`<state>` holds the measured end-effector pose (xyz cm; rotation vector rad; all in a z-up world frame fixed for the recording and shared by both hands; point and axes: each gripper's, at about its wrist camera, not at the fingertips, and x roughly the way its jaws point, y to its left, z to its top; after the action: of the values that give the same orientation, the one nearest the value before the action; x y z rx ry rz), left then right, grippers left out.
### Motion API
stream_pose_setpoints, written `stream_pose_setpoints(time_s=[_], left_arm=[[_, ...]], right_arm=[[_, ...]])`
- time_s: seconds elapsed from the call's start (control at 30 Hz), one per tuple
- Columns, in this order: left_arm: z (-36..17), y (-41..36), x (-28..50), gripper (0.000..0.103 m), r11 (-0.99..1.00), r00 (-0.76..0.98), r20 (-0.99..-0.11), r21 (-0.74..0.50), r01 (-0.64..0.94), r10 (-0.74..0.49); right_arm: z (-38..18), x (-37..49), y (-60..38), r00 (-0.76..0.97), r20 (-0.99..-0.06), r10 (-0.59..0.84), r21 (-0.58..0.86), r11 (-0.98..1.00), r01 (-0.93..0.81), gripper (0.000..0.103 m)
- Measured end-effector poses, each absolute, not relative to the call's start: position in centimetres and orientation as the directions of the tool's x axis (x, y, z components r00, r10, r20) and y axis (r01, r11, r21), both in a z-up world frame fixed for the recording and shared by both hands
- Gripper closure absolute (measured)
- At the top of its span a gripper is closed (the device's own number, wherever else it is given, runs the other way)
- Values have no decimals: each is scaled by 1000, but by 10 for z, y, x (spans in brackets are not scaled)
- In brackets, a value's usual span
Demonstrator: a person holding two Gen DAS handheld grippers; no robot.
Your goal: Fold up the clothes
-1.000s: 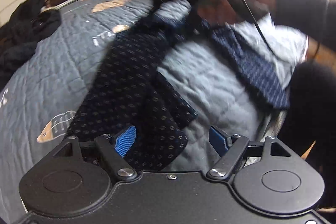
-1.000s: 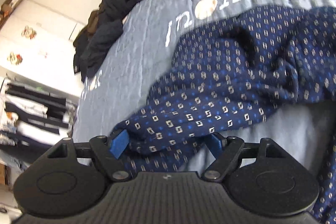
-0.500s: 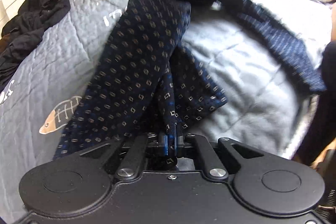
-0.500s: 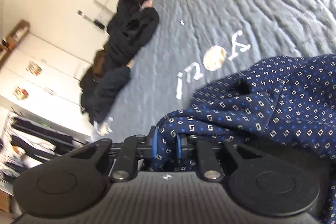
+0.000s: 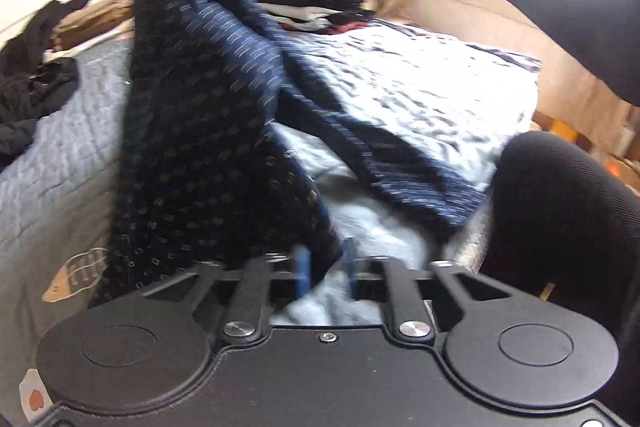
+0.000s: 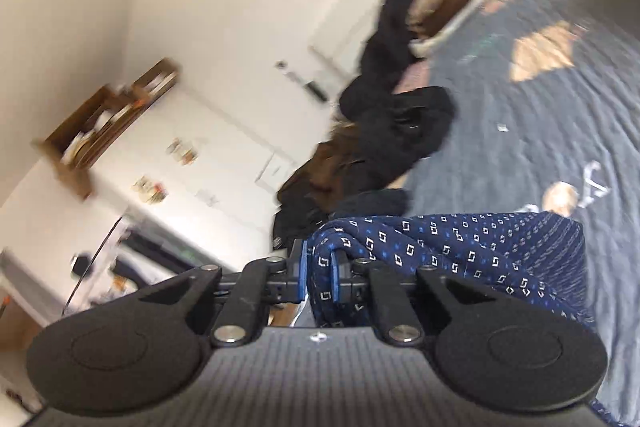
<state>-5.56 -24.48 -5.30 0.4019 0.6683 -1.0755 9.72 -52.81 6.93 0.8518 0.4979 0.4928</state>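
Right hand-held gripper point(image 6: 319, 275): clamped on a fold of the blue patterned shirt point(image 6: 460, 251), jaws closing.
Left hand-held gripper point(image 5: 325, 267): jaws opening, shirt's hem at its left pad, blurred.
Shirt point(image 5: 192, 115): hangs above the bed point(image 5: 400, 99).
Bed's far side: dark clothes point(image 6: 392, 115).

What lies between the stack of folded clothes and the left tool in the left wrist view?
The light quilted bedspread, with the patterned navy garment draped across it, before the left tool.

Navy garment point(image 5: 192, 131) now aloft, apparently.
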Motion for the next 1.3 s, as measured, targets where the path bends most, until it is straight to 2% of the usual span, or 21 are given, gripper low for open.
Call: stream_pose_setpoints(time_s=[0.03, 0.1, 0.17, 0.23, 0.3, 0.53, 0.67, 0.73, 0.77, 0.83, 0.9, 1.0, 1.1, 1.2, 1.3], left_arm=[[-47, -242, -60, 47, 417, 297, -667, -22, 909, -683], [-33, -235, -67, 28, 382, 262, -640, -53, 923, -722], [-17, -224, -69, 26, 378, 257, -600, -83, 922, -758], [-2, -212, -66, 19, 415, 298, -559, -91, 905, -774], [13, -200, -63, 17, 450, 339, -518, -101, 887, -786], [9, -191, -23, 17, 615, 487, -542, -73, 785, -685], [5, -206, 4, 16, 644, 506, -542, -87, 760, -671], [7, -220, 16, 16, 653, 515, -541, -86, 752, -665], [8, -227, 22, 16, 658, 520, -541, -86, 748, -661], [13, -239, 32, 16, 653, 513, -535, -99, 751, -671], [21, -252, 42, 16, 645, 504, -533, -108, 756, -680], [31, -275, 66, 16, 641, 486, -554, -117, 759, -676], [37, -310, 85, 16, 685, 511, -625, -53, 727, -590], [42, -359, 75, 16, 622, 500, -655, 59, 781, -566], [25, -429, 53, 16, 502, 499, -723, 242, 831, -478]], right_arm=[[74, 93, -523, 770, -221, 598, 785, 578, -224, 91], [74, 87, -514, 746, -244, 619, 766, 595, -243, 91], [68, 79, -505, 719, -269, 641, 753, 605, -259, 91], [58, 68, -496, 690, -294, 662, 740, 614, -274, 91], [46, 46, -486, 654, -331, 680, 706, 638, -306, 91], [-8, -35, -482, 482, -547, 685, 577, 725, -376, 91], [-30, -69, -485, 421, -673, 609, 472, 791, -389, 90], [-39, -81, -486, 428, -717, 551, 410, 829, -380, 85], [-41, -85, -488, 450, -724, 523, 381, 847, -371, 83], [-35, -91, -495, 512, -709, 485, 335, 870, -361, 69], [-30, -93, -503, 566, -689, 453, 300, 889, -346, 46], [-25, -89, -514, 628, -659, 414, 264, 909, -323, 31], [-27, -88, -518, 672, -639, 375, 217, 926, -309, 24], [-31, -89, -523, 698, -626, 348, 209, 937, -279, 21], [-37, -90, -533, 702, -617, 356, 238, 935, -265, 21]])
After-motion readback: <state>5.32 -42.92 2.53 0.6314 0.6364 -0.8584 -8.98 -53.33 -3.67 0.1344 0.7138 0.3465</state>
